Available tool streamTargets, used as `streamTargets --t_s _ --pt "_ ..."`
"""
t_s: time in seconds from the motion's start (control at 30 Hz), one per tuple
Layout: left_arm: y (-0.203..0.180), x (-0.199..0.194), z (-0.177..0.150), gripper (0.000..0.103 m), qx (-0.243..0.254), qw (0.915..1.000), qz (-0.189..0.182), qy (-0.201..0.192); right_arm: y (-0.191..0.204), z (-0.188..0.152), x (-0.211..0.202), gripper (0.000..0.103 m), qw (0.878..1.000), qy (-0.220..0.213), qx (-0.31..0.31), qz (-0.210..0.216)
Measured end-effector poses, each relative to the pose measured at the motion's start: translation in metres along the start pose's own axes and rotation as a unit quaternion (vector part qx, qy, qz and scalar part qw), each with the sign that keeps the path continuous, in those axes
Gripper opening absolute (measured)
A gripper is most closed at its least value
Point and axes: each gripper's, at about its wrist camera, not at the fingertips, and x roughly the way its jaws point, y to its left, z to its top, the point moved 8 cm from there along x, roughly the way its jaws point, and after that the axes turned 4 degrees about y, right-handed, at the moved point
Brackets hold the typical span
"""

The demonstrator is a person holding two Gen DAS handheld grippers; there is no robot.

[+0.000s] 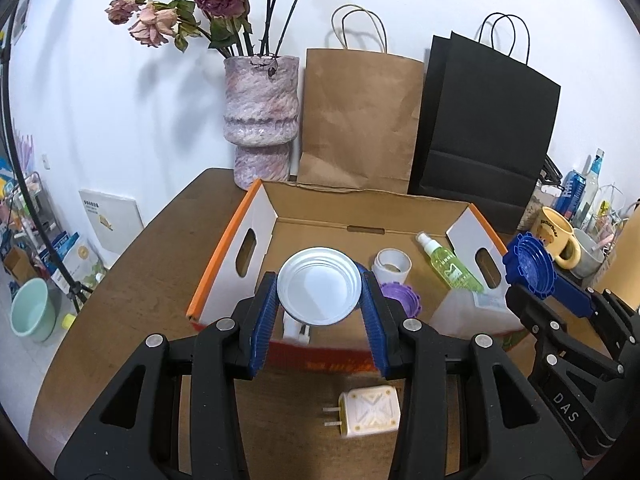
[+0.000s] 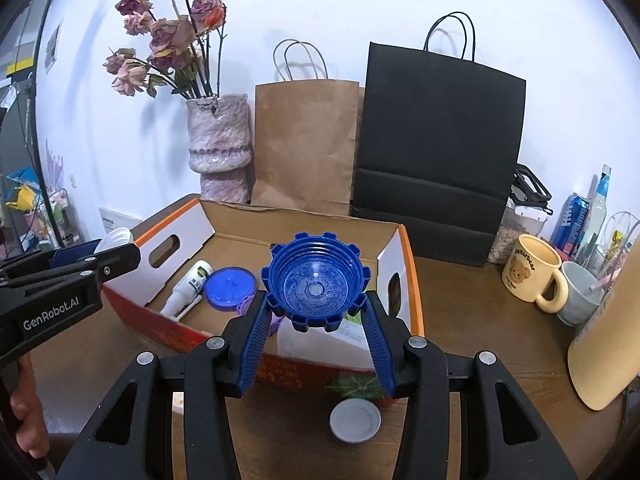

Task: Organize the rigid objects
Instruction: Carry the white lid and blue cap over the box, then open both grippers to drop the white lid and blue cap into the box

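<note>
White lid (image 1: pixel 319 286) sits between the left gripper (image 1: pixel 319 300)'s ribbed blue pads; right gripper (image 2: pixel 316 312) (same black frame, blue pads) pinches a translucent blue notched cap (image 2: pixel 314 282). Ahead of both: cardboard box (image 1: pixel 240 236), brown inside, white end panels, orange rim, red printed front, holding a green spray bottle (image 1: pixel 448 262) and a purple cap (image 1: pixel 402 298). Beyond it: mottled pink-mauve vase (image 1: pixel 262 120), brown bag (image 1: pixel 360 120), black bag (image 1: pixel 488 120); table (image 1: pixel 140 280) dark brown.
</note>
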Motion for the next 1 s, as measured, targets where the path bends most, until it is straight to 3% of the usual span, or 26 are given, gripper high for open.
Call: streamTargets --t_s 1.0 --pt "-0.009 0.086 0.035 0.037 0.040 0.9988 0.025 0.013 -0.022 0.013 0.082 0.051 0.999 0.041 0.014 0.005"
